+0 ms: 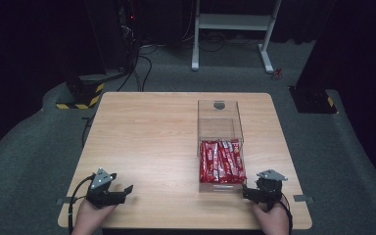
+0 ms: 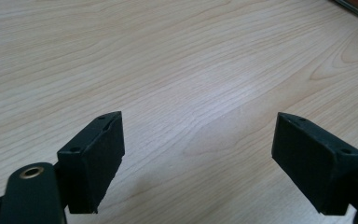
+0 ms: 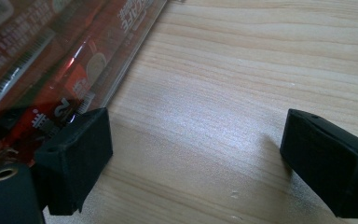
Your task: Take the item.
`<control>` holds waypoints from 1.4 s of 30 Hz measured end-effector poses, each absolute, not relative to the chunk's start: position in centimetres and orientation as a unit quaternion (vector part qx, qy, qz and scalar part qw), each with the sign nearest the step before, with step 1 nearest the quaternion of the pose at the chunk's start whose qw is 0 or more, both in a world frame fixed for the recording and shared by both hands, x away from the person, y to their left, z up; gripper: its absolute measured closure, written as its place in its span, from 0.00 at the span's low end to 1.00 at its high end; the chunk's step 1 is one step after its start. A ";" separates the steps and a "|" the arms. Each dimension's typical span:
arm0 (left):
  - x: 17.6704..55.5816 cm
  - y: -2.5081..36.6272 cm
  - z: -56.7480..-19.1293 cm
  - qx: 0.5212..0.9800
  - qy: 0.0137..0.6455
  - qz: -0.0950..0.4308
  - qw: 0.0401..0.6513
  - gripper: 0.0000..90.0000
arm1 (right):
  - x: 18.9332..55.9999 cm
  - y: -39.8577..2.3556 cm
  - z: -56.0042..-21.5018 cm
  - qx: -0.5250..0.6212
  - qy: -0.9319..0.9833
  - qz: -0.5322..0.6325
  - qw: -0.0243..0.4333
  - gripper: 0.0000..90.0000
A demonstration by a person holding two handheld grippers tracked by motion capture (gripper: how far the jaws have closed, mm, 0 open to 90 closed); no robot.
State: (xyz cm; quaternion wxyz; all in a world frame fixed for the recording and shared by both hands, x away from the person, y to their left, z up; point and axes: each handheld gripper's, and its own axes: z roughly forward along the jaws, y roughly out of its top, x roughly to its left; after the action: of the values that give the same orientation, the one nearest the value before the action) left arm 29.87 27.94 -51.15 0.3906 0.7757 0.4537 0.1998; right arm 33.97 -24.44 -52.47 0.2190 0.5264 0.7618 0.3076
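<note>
Our right hand-held gripper (image 3: 196, 163), jaws wide and empty, sits beside the clear box (image 1: 220, 128) of red packets (image 1: 221, 161) at the bench's right; we judge it rigid, slick, best gripped by a wall.

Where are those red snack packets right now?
In the high view, the red packets lie in a clear box on the table's right side, just ahead of the right gripper.
</note>
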 end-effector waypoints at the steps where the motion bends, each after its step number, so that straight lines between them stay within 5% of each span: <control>1: 29.9 27.9 -51.2 0.776 0.454 0.200 0.391 0.19 | 34.0 -24.4 -52.5 0.526 0.762 0.308 0.219 0.10; 42: 29.8 21.8 -49.8 0.795 0.386 0.185 0.429 0.20 | 34.0 -24.4 -52.5 0.526 0.762 0.308 0.219 0.10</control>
State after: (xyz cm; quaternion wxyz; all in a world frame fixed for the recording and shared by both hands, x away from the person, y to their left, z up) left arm 29.84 21.84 -49.76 0.4285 0.7955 0.3863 0.1854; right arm 33.97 -24.45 -52.47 0.2187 0.5261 0.7620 0.3078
